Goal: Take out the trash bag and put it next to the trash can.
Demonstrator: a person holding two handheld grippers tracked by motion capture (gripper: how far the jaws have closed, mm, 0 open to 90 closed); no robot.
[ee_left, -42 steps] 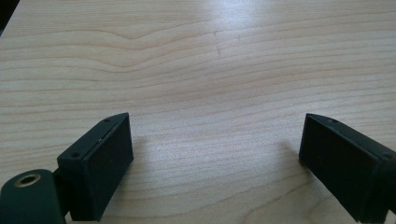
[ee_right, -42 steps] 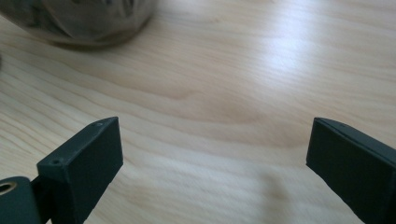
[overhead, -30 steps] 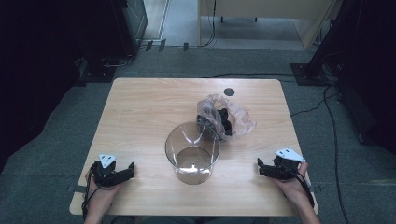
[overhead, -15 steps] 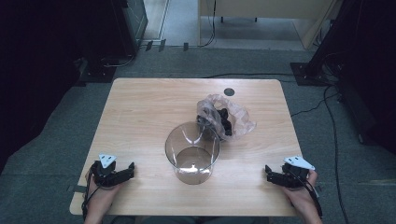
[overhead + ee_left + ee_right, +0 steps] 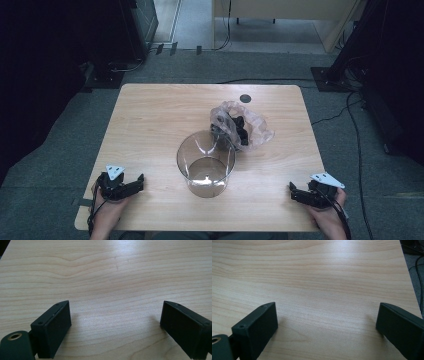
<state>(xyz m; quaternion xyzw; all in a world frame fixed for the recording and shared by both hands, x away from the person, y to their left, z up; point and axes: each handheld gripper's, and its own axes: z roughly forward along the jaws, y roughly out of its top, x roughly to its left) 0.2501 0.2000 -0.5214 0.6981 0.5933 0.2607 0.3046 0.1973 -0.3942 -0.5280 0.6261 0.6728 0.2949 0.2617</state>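
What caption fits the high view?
Two open grippers rest beside a clear cup and plastic bag.

The left gripper (image 5: 116, 325) holds its two black jaws spread wide apart, low over the light wooden table (image 5: 107, 277), with bare woodgrain between them and stretching away beyond.
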